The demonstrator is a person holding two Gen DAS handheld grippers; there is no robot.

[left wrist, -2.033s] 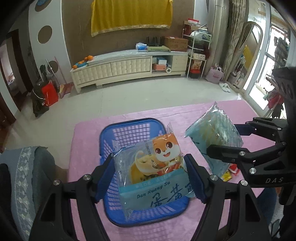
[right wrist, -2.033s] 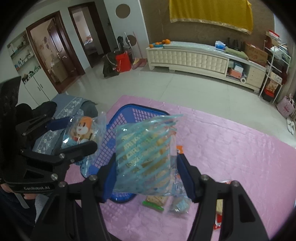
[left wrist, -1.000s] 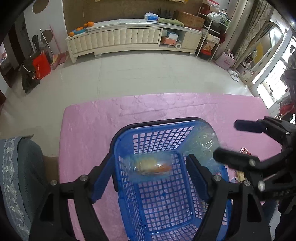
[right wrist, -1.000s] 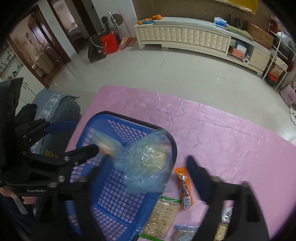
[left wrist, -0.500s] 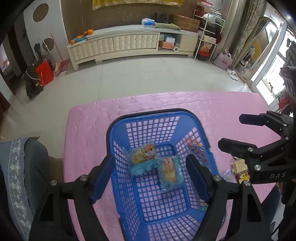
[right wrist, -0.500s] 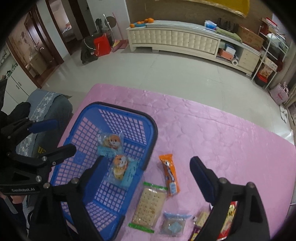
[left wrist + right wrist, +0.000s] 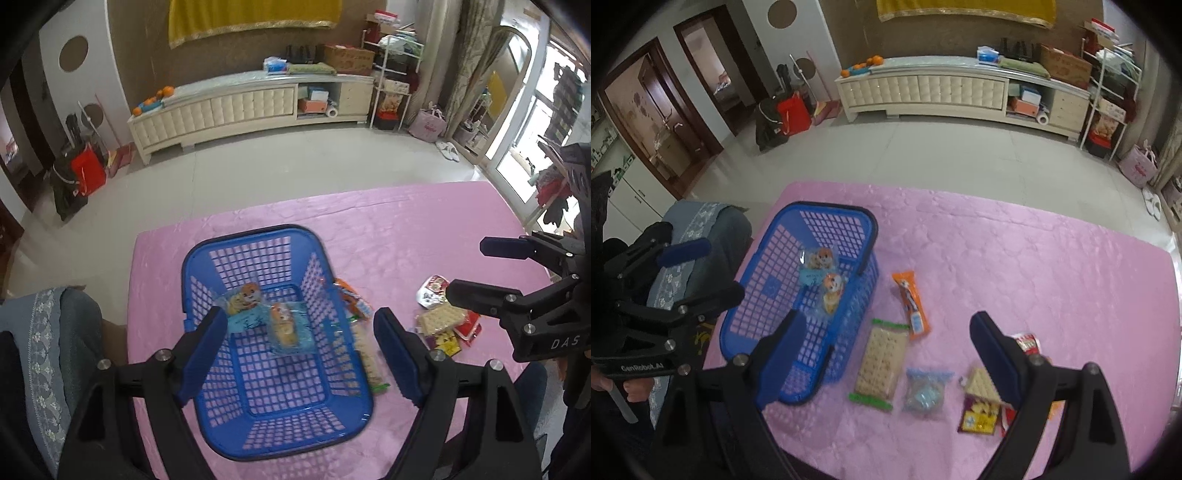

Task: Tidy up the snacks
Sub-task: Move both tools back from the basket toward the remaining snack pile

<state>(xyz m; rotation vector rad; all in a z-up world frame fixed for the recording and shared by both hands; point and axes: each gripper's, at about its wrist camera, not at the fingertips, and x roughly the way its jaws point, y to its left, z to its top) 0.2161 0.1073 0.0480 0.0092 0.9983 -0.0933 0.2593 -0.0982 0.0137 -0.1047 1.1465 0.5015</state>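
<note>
Blue plastic mesh forms the basket point(image 7: 207, 266) standing on the pink-covered counter point(image 7: 1034, 266), and everything else is placed around it. Inside it, on its floor, lie two clear snack packets with a cartoon animal point(image 7: 243, 295) point(image 7: 288, 325), touching each other. Just right of the basket lies an orange snack stick point(image 7: 910, 304), and below that a cracker pack point(image 7: 881, 363). Further right are a bluish clear packet point(image 7: 925, 393) and a small cluster of wrappers point(image 7: 980, 404). The left gripper point(image 7: 299, 358) hangs above the basket, its jaws spread and having just been opening, nothing between them. The right gripper point(image 7: 886, 354) hangs over the loose snacks beside the basket, jaws wide apart and empty.
</note>
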